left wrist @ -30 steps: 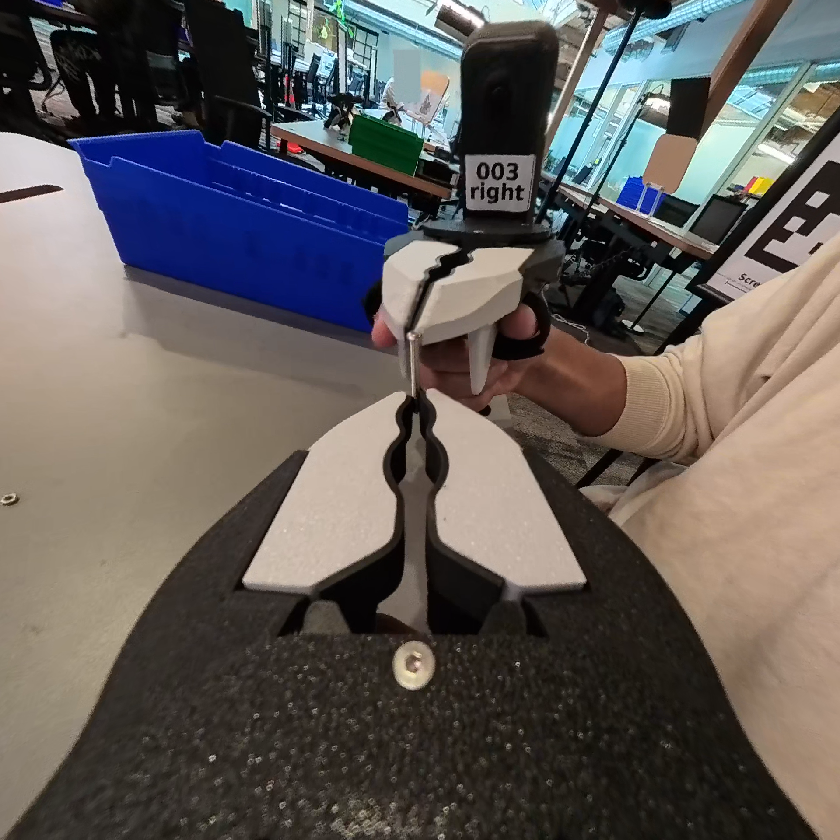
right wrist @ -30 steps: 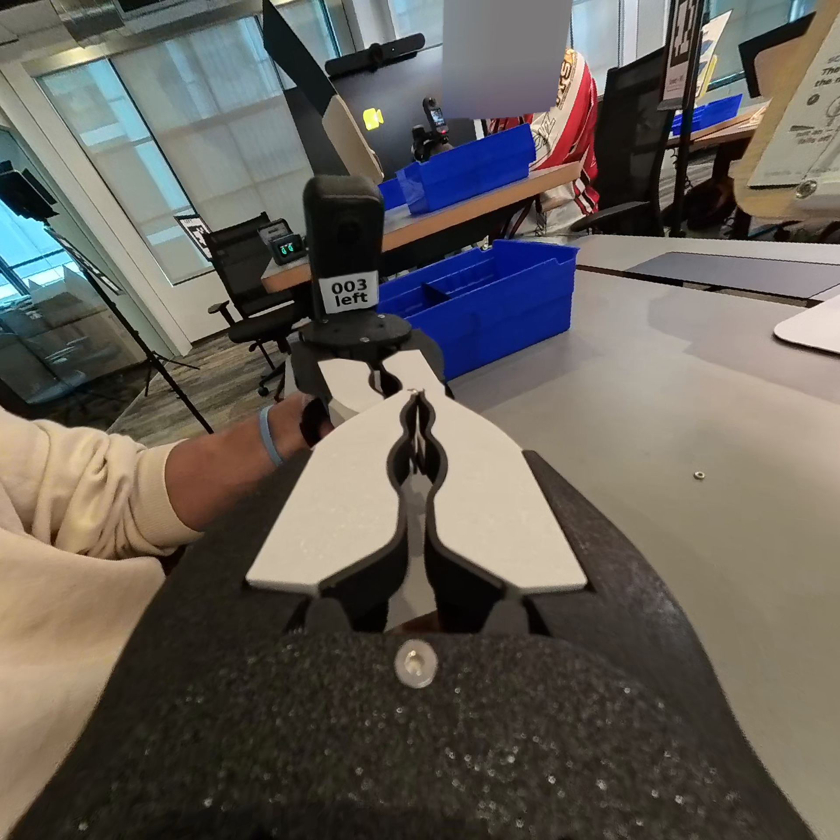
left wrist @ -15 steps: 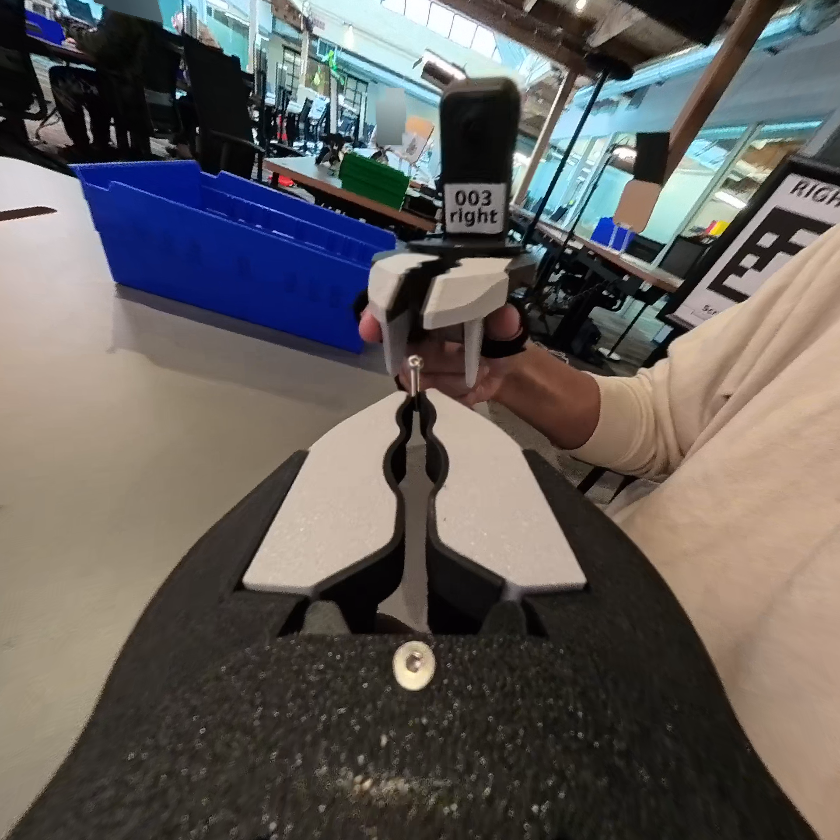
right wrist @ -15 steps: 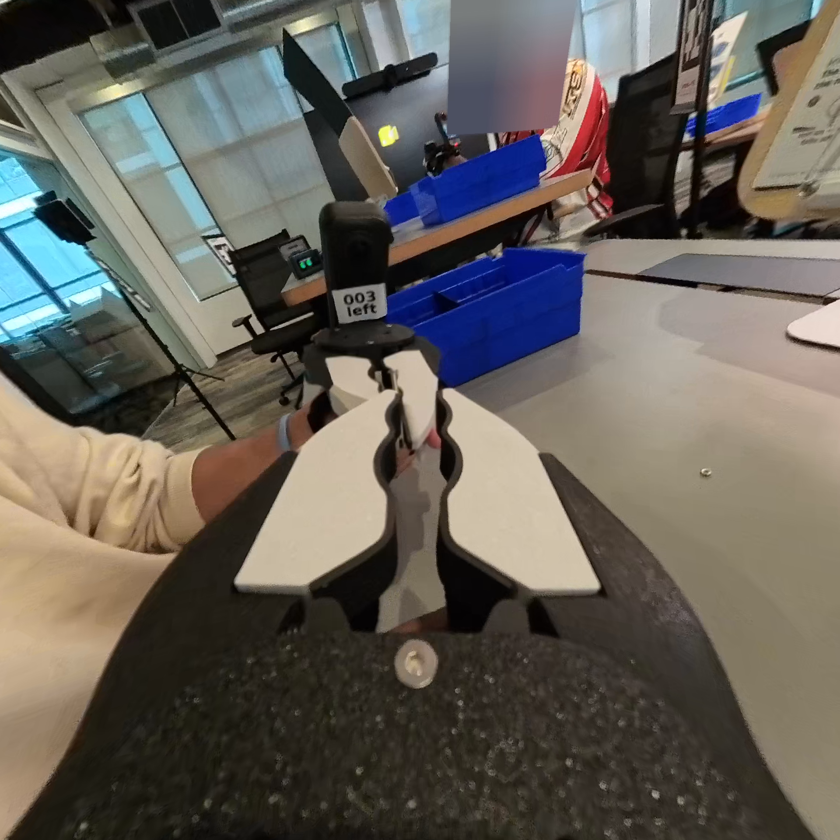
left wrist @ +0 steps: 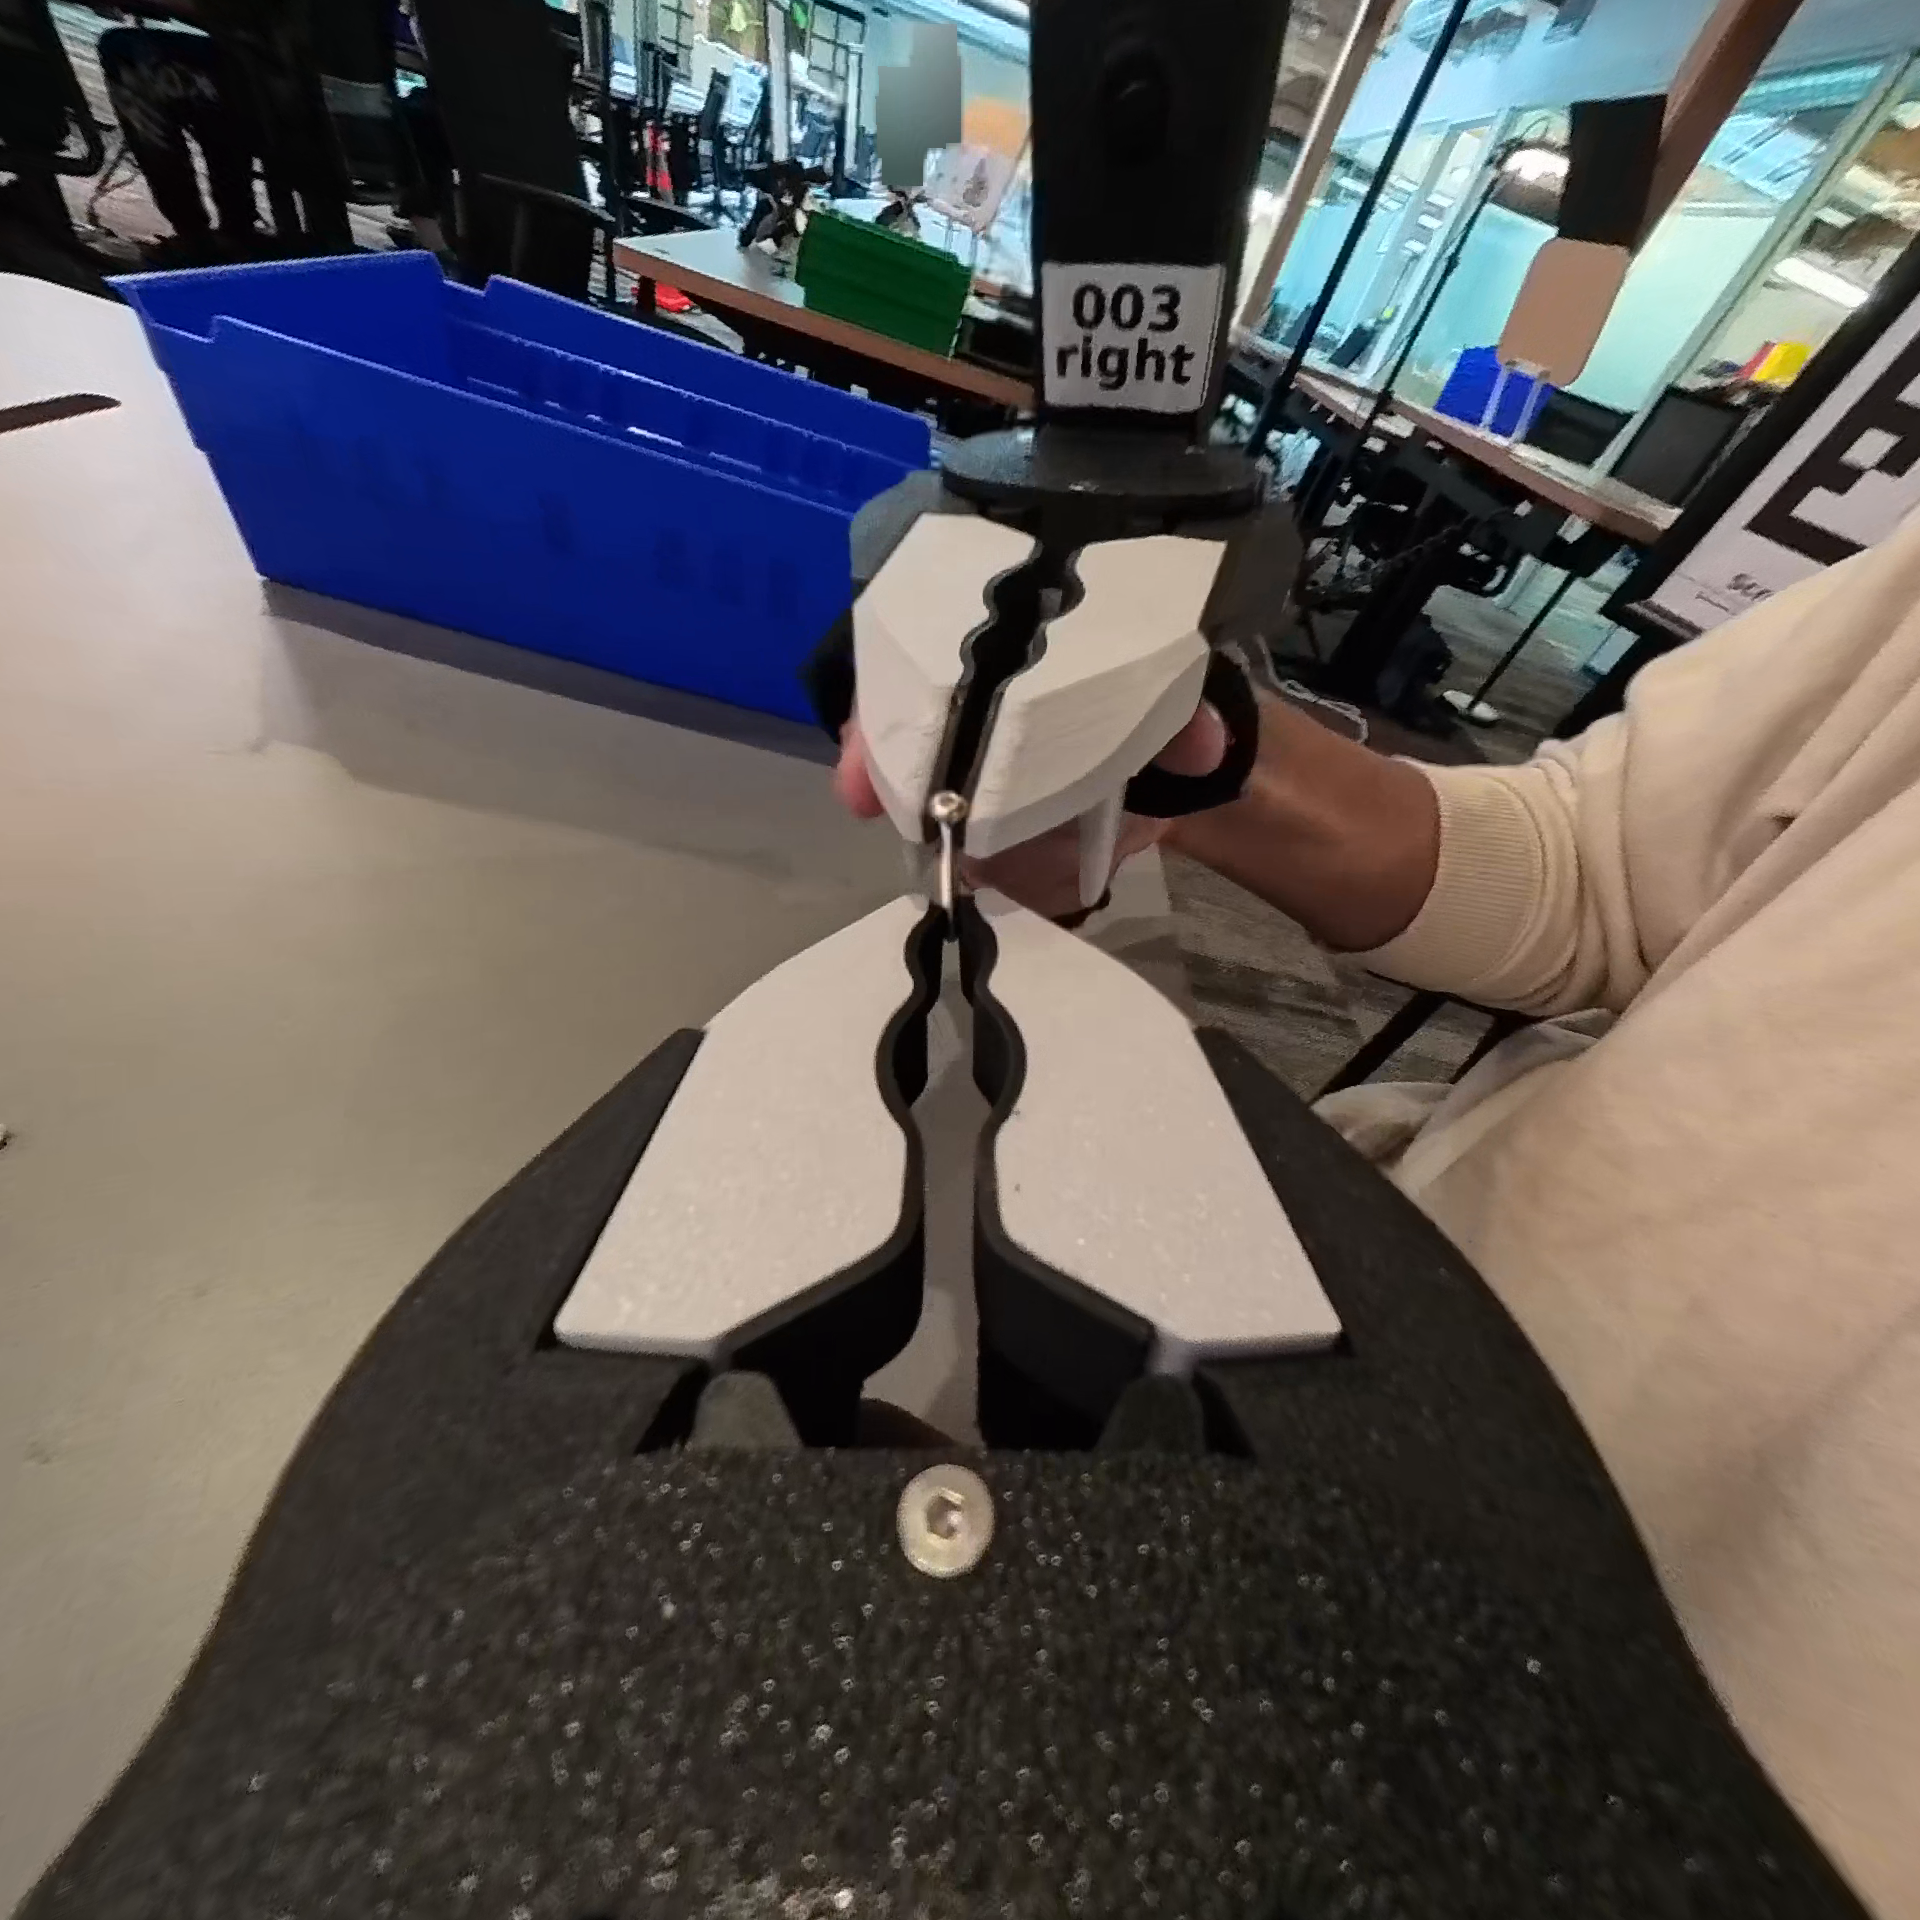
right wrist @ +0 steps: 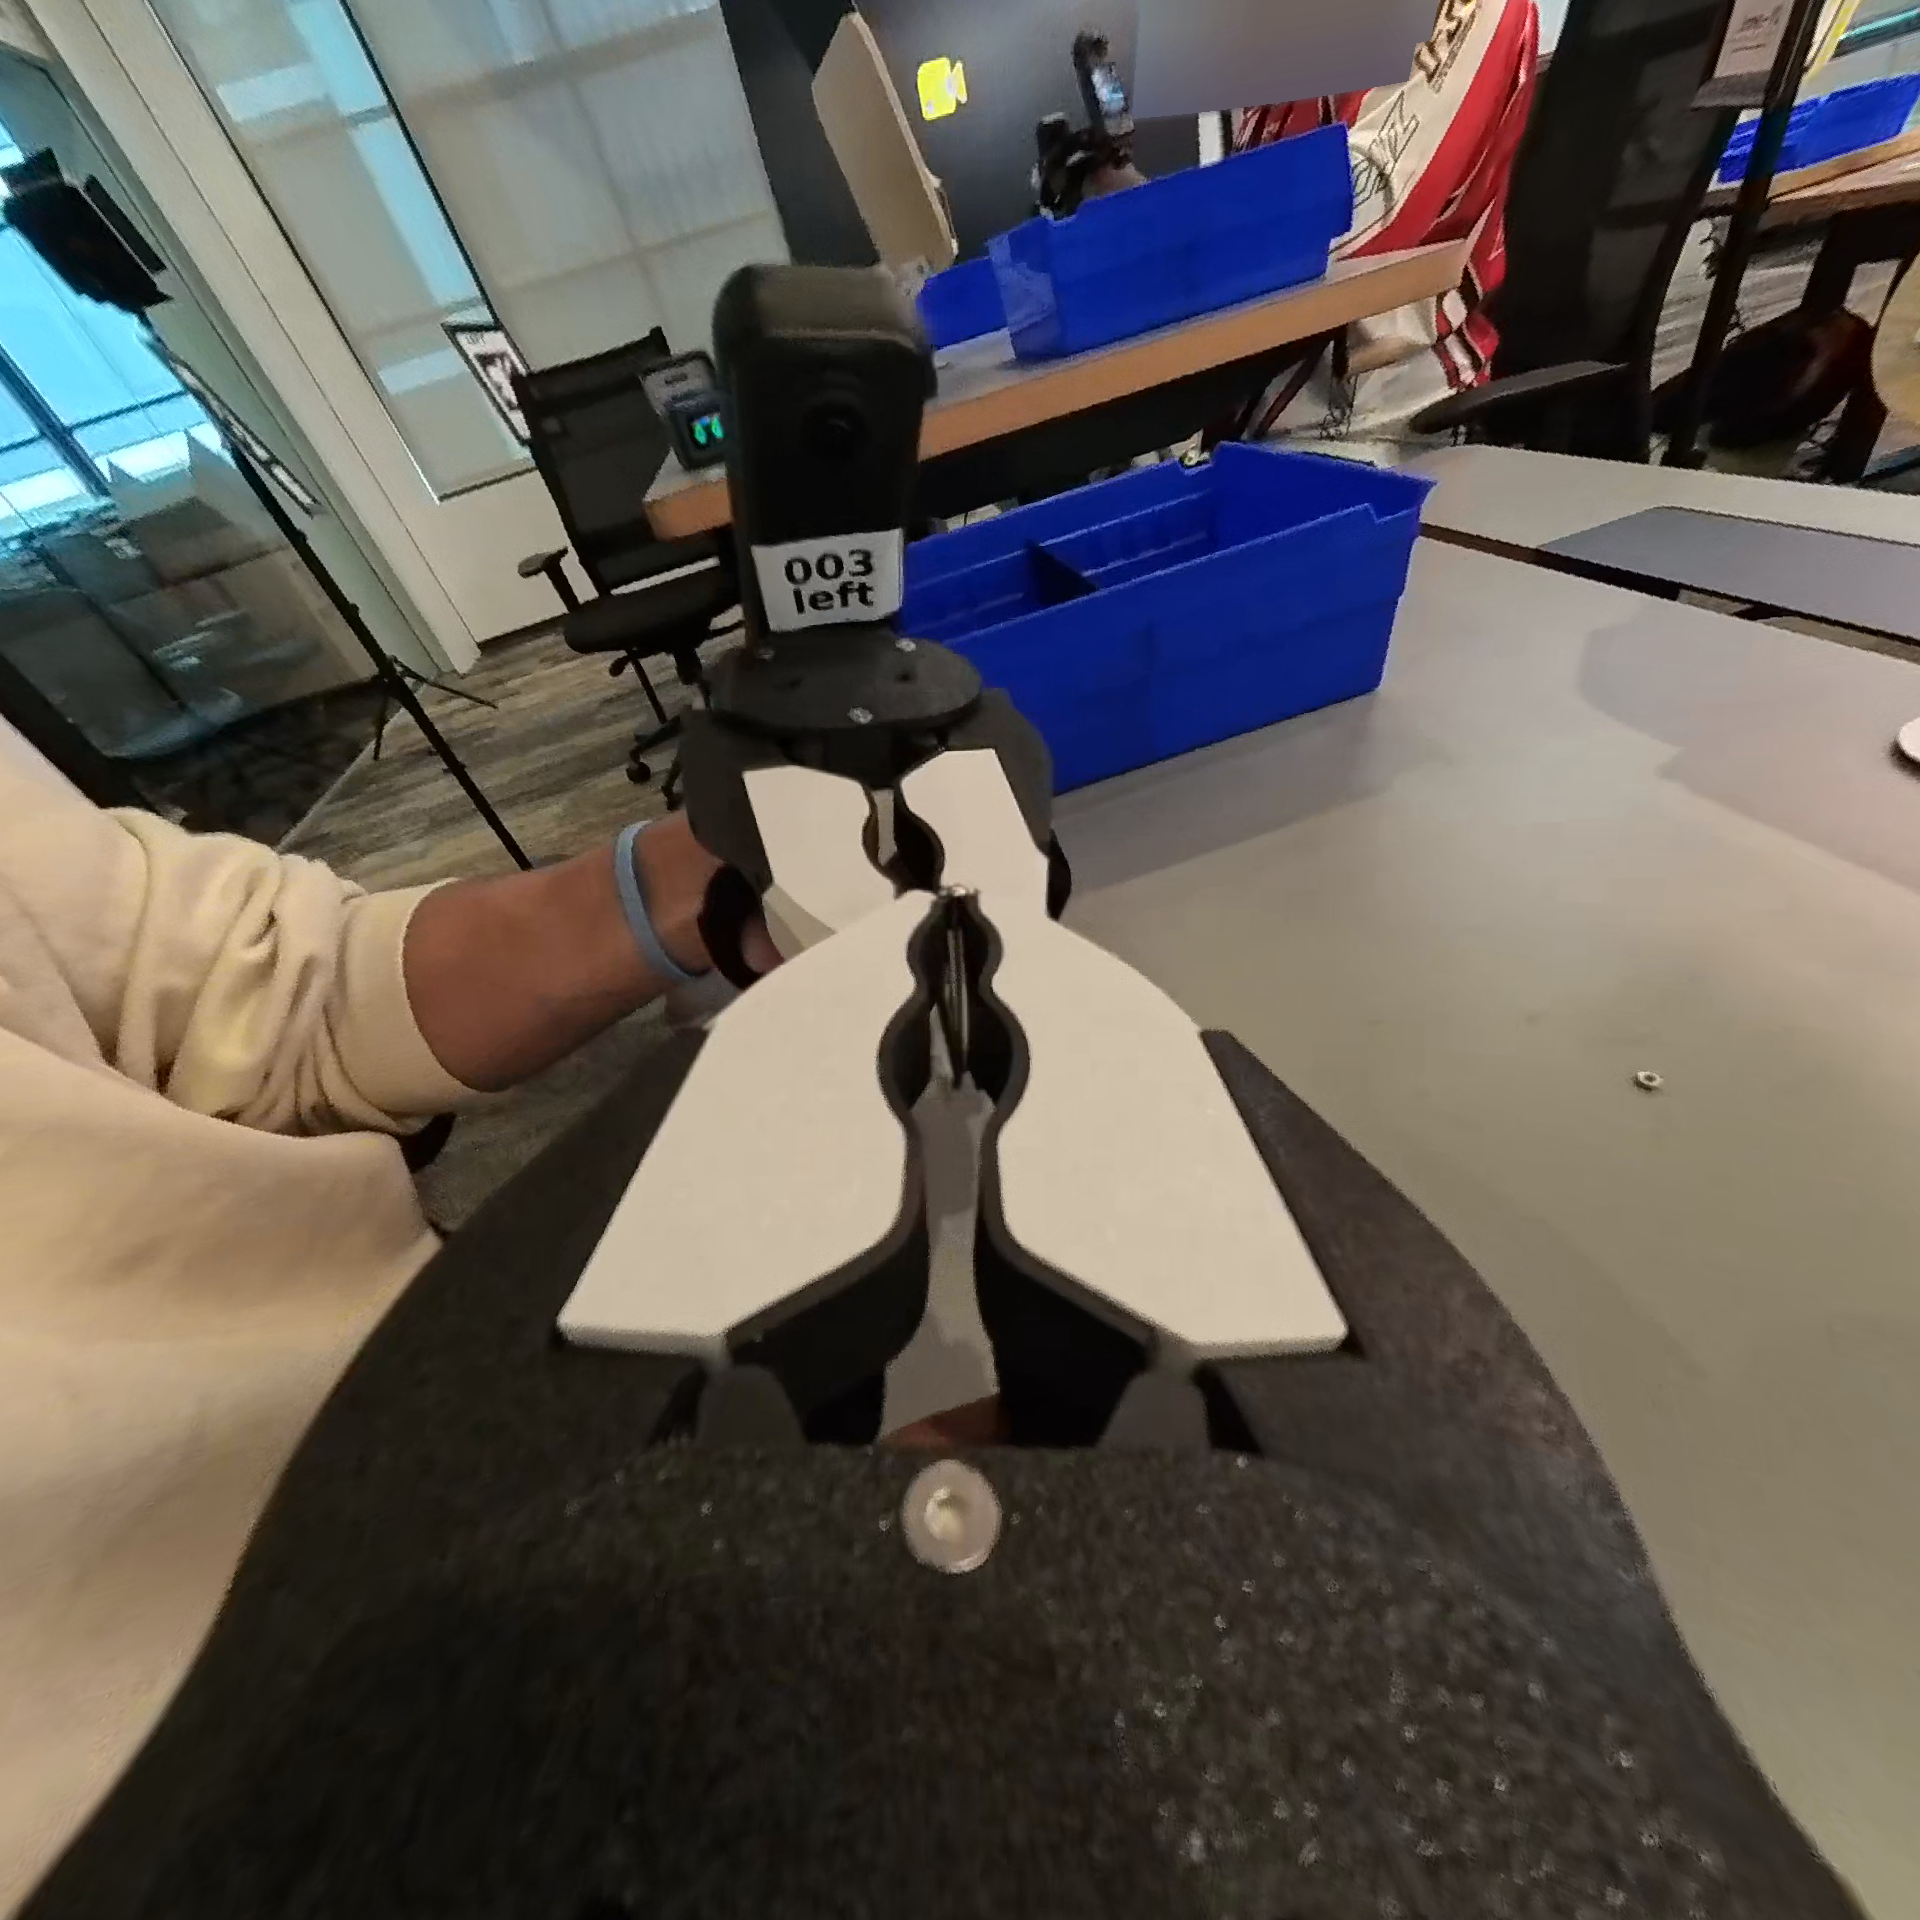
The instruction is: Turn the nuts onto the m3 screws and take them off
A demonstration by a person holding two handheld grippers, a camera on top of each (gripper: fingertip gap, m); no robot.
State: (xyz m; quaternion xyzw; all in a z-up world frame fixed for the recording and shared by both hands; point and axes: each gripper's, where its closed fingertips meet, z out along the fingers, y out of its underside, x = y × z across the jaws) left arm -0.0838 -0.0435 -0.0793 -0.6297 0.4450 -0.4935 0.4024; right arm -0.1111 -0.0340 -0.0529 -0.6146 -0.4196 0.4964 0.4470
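While the left tool (left wrist: 951, 928) pinched the M3 screw (left wrist: 945, 852), the right tool (left wrist: 961, 821) had reclosed on its head; a nut (right wrist: 1645, 1078) lay on the desk (right wrist: 1455, 935) near the blue bin (right wrist: 1195, 623).

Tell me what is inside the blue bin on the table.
In the right wrist view the blue bin shows blue dividers that split it into compartments. No contents show in the visible upper parts. The compartment floors are hidden behind its front wall, so screws or nuts there cannot be ruled out.
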